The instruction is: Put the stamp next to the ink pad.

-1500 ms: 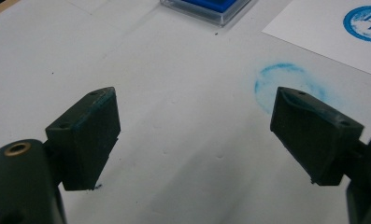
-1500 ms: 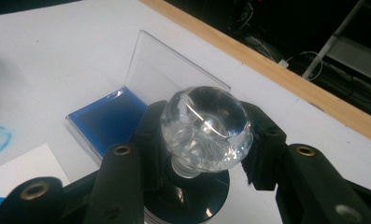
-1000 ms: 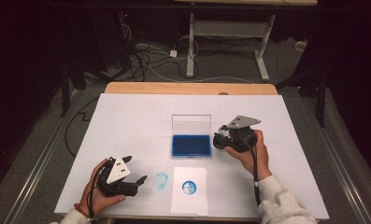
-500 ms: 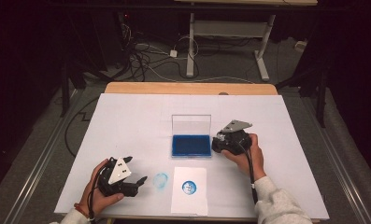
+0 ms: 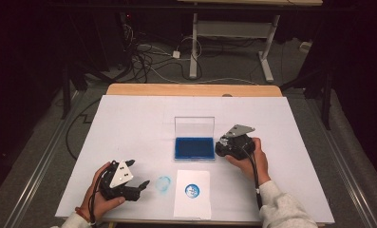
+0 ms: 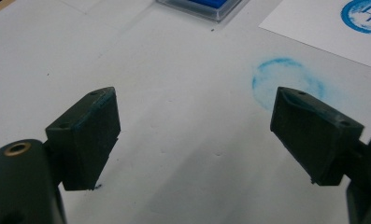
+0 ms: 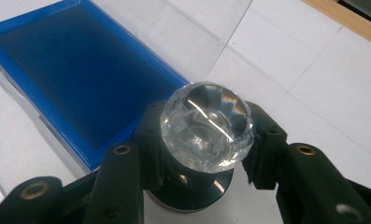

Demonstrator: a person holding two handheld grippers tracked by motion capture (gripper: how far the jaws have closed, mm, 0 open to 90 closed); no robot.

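Right tongs clamped on round stamp with faceted clear knob, upright, open blue ink pad just beside its left; left tongs gaping empty, farther off.

Blue smudge on my white table cover, cables and desk legs behind.

left tongs jaws wide apart, low and level; right tongs clamped tight, hand gripping from behind.
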